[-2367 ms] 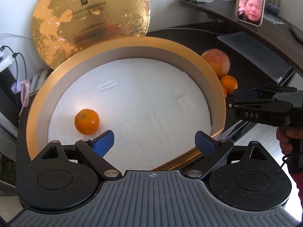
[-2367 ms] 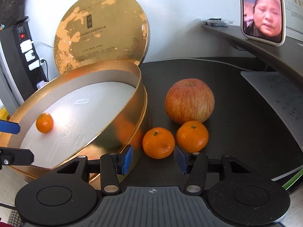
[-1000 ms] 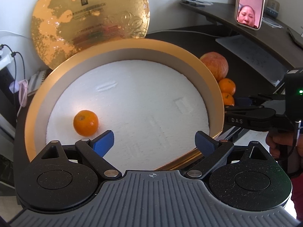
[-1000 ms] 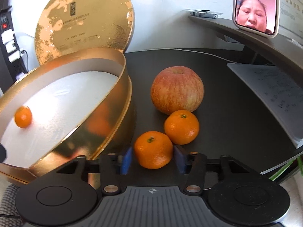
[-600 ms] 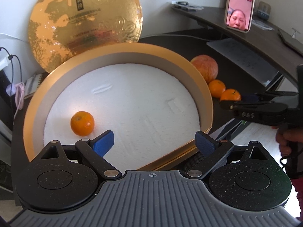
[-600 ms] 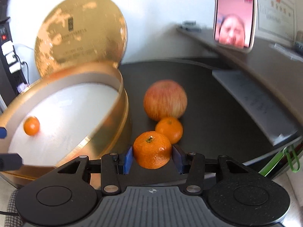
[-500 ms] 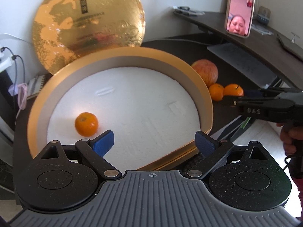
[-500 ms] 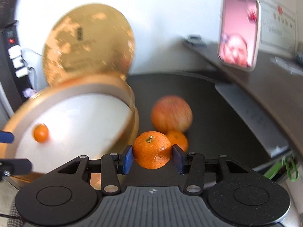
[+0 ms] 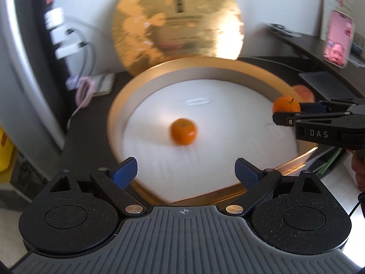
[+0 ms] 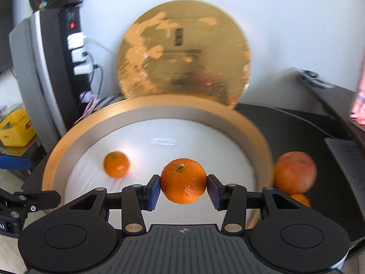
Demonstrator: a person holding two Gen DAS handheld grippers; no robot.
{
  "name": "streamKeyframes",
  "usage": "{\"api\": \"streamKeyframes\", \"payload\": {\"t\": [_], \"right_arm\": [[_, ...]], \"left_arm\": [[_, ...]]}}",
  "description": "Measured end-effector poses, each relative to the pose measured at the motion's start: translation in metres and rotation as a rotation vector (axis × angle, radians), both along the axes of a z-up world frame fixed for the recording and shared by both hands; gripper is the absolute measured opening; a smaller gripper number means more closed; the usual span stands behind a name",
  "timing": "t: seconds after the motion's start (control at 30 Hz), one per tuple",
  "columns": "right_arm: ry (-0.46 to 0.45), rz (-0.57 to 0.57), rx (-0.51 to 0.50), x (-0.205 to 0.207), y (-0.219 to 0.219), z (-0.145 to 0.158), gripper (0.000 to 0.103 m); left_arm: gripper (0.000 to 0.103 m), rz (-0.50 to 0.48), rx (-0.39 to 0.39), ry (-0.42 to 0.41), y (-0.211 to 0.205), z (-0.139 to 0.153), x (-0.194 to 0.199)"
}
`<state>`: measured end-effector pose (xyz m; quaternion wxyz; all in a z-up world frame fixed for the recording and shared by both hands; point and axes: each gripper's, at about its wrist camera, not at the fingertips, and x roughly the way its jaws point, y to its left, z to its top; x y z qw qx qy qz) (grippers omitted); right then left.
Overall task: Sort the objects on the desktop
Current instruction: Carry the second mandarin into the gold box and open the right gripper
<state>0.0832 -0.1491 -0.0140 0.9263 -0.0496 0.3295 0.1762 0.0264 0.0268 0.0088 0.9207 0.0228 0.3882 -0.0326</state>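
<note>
While the right tool [image 10: 183,188] grips a tangerine [image 10: 183,180] above the gold box [image 10: 146,114], the transfer step is underway. Next: lower, then release beside the boxed tangerine [image 10: 116,164]. The left tool [image 9: 186,169] stands released, empty.

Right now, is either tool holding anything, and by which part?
The right tool holds a mandarin, its pads pressed on the fruit's opposite sides, stem up. The left tool is open and holds nothing.
</note>
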Motion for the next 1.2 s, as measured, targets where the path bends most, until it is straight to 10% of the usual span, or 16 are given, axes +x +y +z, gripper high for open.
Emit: {"api": "streamKeyframes", "payload": {"t": [0.43, 1.2], "right_arm": [[0.184, 0.111, -0.065, 0.027, 0.070, -0.039, 0.045], [0.142, 0.115, -0.034, 0.015, 0.062, -0.029, 0.062]], "left_arm": [[0.096, 0.124, -0.056, 0.018, 0.061, -0.011, -0.002], [0.096, 0.086, -0.056, 0.024, 0.052, -0.011, -0.005]]}}
